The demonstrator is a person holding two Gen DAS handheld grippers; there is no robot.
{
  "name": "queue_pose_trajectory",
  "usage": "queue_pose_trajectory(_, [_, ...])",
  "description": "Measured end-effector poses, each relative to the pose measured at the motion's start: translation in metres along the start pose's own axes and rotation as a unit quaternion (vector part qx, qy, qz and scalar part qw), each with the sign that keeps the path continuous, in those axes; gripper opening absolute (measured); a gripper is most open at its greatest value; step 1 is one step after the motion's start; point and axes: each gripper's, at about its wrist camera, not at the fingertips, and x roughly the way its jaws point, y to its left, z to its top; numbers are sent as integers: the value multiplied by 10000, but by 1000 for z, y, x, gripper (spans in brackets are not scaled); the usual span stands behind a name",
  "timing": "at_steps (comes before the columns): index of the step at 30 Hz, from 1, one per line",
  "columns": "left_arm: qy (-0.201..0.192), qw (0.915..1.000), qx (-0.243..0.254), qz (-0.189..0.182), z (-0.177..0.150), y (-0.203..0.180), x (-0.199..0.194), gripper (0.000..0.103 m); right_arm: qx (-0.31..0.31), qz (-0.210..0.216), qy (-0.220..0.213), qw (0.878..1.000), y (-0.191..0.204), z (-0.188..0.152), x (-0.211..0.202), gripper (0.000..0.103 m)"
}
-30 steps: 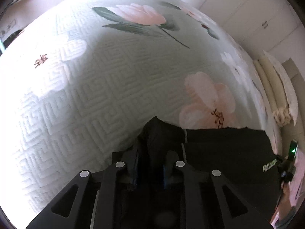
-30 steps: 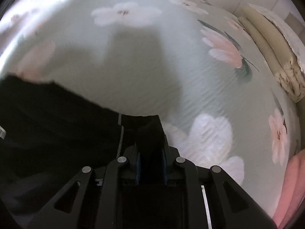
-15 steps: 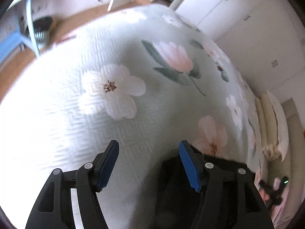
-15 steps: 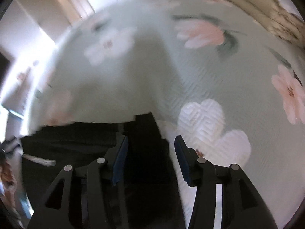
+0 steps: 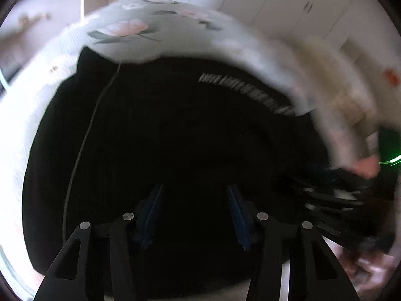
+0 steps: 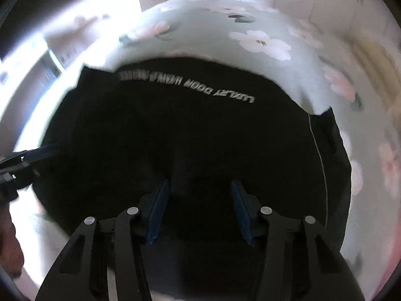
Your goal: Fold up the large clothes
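A black garment point(image 5: 175, 130) with a line of white lettering lies folded flat on the pale green floral bedspread point(image 5: 140, 27). It also fills the right wrist view point(image 6: 190, 130), where the lettering point(image 6: 190, 84) runs near its far edge. My left gripper point(image 5: 194, 200) is open and empty above the garment's near part. My right gripper point(image 6: 198, 198) is open and empty above the same garment. The right gripper also shows blurred at the right of the left wrist view point(image 5: 333, 195), and the left gripper shows at the left edge of the right wrist view point(image 6: 22, 160).
White wardrobe doors point(image 5: 288, 7) stand beyond the bed. Rolled cream bedding point(image 6: 376, 57) lies along the bed's far right side. Floor and furniture show blurred at the left point(image 6: 50, 50).
Both grippers let go of the garment's corners, opened, and pulled back and up. The garment now lies flat below them, where a second ago each gripper was shut on a corner.
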Motion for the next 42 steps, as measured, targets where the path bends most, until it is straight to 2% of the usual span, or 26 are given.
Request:
queue_pose_trajectory(3, [-10,9996,-151,217,3,7,30,53,477,306,149,9983,-16,1,23,54])
queue_pose_trajectory(6, [18,9989,44,459,7,-1,31,54,377,199,206,9989,-15,4,28,54])
queue_pose_trajectory(8, [97,9991,79,408,13,-1,22,52,330,257,327,9986,-16,7,24,53])
queue_pose_trajectory(9, [72,9993,107,352,15,-1,16,52,422,456,425,9972,-22,13,15,53])
queue_pose_trajectory(11, [-127,9996,189,175,26,-4,-5,52,514,754,210,9956,-31,25,-6,53])
queue_pose_trajectory(12, [-263,9995,185,62,33,-7,-15,52,515,752,-125,9958,-35,37,-25,53])
queue_pose_trajectory(15, [-447,9988,130,-167,57,-8,-29,52,560,669,-522,9948,-42,72,-38,53])
queue_pose_trajectory(17, [-376,9992,24,-139,75,-9,-12,52,685,639,-408,9948,-47,92,-15,53])
queue_pose_trajectory(19, [-185,9998,-76,-64,81,-6,12,52,909,499,56,9946,-48,104,28,52])
queue_pose_trajectory(21, [55,9998,-191,-51,82,3,43,52,1076,565,359,9919,-55,106,63,51])
queue_pose_trajectory(23, [99,9998,-175,-8,81,5,59,52,1112,603,354,9913,-57,106,75,51])
queue_pose_trajectory(29, [39,9990,256,377,73,-10,61,53,895,488,206,9946,-51,105,75,51])
queue_pose_trajectory(32, [29,9993,287,224,74,-6,47,53,901,720,83,9933,-69,95,56,50])
queue_pose_trajectory(35, [-2,9995,241,214,61,1,11,53,1077,953,-127,9895,-85,68,9,51])
queue_pose_trajectory(38, [-147,9999,-7,46,39,12,-19,54,1072,869,-455,9894,-93,11,-50,51])
queue_pose_trajectory(40, [-80,9997,-223,79,20,20,-28,54,1090,682,-303,9912,-92,-25,-62,52])
queue_pose_trajectory(42, [-53,9986,-442,268,0,30,-30,54,1164,570,-149,9915,-94,-51,-60,52])
